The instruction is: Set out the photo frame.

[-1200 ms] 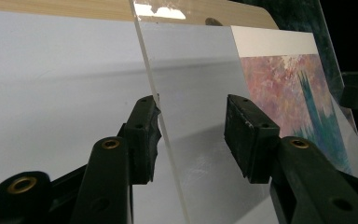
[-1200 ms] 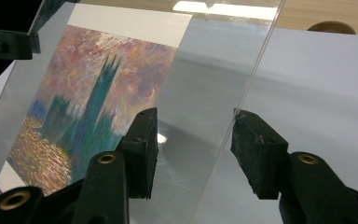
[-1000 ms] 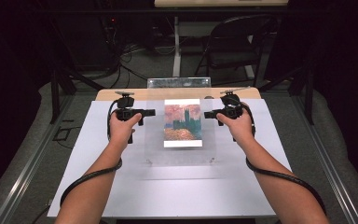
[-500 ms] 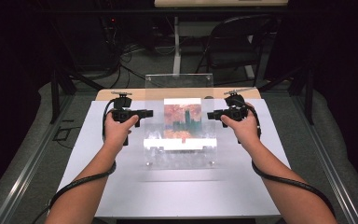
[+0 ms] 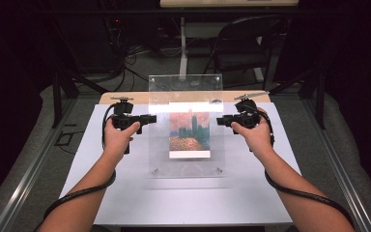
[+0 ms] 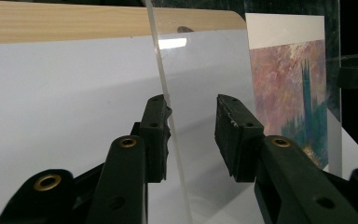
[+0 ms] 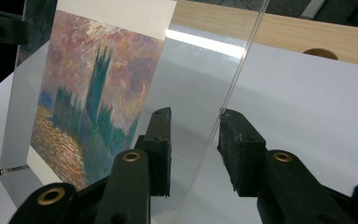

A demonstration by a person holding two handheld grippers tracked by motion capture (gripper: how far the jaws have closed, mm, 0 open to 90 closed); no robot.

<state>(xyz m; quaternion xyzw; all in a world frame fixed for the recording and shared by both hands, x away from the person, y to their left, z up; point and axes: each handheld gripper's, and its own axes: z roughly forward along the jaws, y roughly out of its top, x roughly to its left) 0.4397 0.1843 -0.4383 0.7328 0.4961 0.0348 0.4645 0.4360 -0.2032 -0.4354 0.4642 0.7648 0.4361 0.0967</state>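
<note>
Two tongs flank a clear acrylic frame (image 5: 186, 130) with a painted print (image 5: 189, 134) inside, lying on the white bench (image 5: 125, 193), one at each side edge so the panel can be lifted evenly. The left tongs (image 6: 191, 135) stand partly open, the panel's edge running just beside one pad. The right tongs (image 7: 195, 149) gape likewise around the opposite edge. Neither seems to clamp, though contact with one pad is hard to judge.

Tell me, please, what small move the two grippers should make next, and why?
Probably close both. The left gripper and right gripper each have open jaws straddling an edge of the tilted clear acrylic sheet above the painted print, not clamping it.
</note>
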